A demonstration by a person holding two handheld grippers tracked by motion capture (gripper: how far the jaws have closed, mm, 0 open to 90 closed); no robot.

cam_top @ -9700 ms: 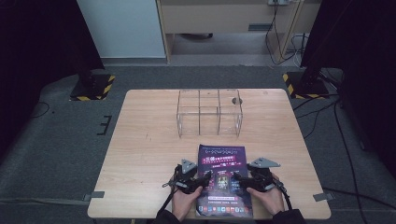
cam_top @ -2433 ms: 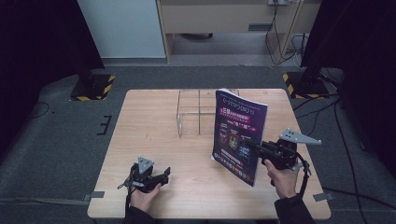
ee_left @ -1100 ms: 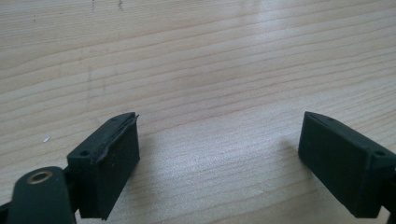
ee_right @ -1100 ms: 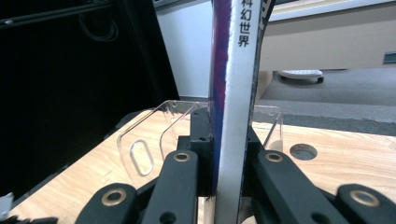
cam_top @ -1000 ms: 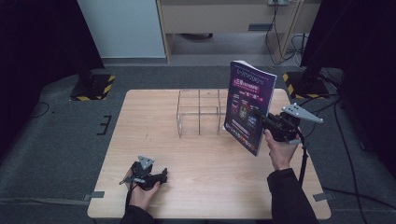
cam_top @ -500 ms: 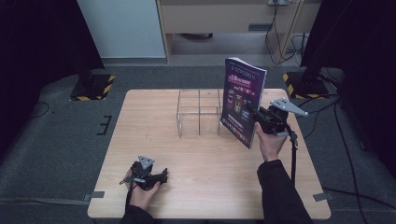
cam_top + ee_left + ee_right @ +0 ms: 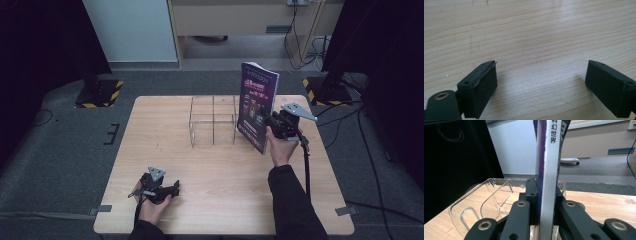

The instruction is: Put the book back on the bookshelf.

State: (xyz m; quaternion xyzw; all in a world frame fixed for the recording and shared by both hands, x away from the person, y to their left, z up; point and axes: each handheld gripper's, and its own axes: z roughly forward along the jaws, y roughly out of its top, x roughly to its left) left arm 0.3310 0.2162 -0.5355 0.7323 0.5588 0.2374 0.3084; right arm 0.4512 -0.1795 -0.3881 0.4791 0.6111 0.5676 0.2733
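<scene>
The magazine (image 7: 257,106) is pinched upright by the right gripper (image 7: 274,123), just right of the clear rack (image 7: 212,120); the left gripper (image 7: 167,190), jaws spread, is rested far off.

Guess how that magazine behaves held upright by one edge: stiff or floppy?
Probably fairly stiff: the magazine stands upright without sagging in the right gripper. Its glossy cover may slip. The clear rack looks light and might slide if bumped.

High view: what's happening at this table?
A person's right gripper is clamped on the spine of an upright purple magazine, held at the right end of the clear acrylic divided rack. The left gripper rests open near the front of the wooden table, holding nothing.
</scene>
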